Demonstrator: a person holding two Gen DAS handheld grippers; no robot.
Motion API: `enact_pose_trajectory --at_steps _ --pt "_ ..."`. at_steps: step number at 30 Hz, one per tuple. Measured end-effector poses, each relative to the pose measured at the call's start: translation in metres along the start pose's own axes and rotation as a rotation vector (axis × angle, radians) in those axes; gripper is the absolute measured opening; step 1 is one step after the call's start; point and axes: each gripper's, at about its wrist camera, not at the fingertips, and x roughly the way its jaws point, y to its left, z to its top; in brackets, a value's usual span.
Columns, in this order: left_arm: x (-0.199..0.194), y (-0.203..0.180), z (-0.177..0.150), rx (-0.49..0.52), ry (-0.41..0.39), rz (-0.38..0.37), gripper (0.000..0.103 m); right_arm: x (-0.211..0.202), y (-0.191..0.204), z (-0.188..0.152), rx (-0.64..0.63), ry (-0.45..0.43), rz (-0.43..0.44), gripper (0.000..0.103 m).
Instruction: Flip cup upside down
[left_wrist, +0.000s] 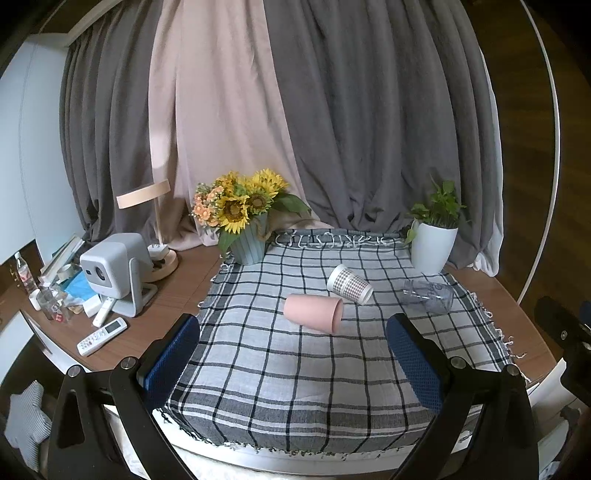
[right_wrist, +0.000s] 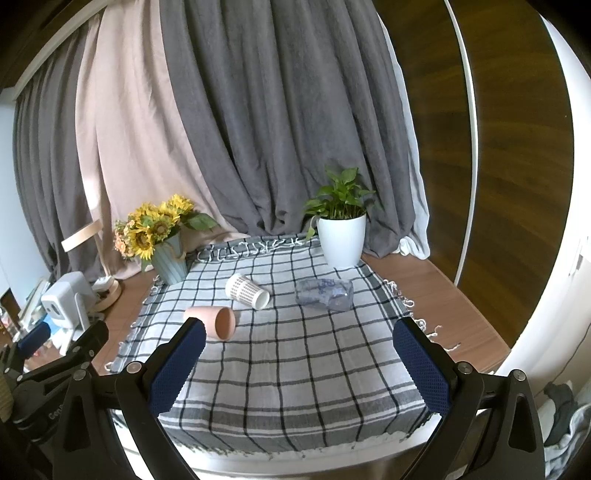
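Left wrist view looks down the open fingers of the left hand-held gripper, whose blue pads stand wide apart and hold nothing. Three cups lie on their sides on the checked cloth that covers the tabletop. The pink cup is the nearest: it lies straight ahead of this gripper, a little beyond the fingertips and between their lines, apart from them. Its long axis runs across the view, closed base to the left, open mouth to the right, so the fingers would close over base and mouth unless the wrist turns. Beyond it, just beside its mouth end, lies the white patterned cup, and further right the clear cup, near the white plant pot.

In the right wrist view the right hand-held gripper is likewise spread and empty. From here the pink cup sits ahead and to the left, just past the left fingertip, its mouth turned toward the camera; the white patterned cup and the clear cup lie further ahead, the clear one nearest this gripper's centre line.

The task names no particular cup. By my judgement the pink cup falls to the left gripper and the clear one to the right; none is yet inverted
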Motion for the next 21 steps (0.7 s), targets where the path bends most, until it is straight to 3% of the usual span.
enact_pose_trajectory --at_steps 21 --pt "0.015 0.0 0.002 -0.001 0.016 -0.029 0.103 0.006 -0.001 -0.002 -0.002 0.007 -0.003 0.102"
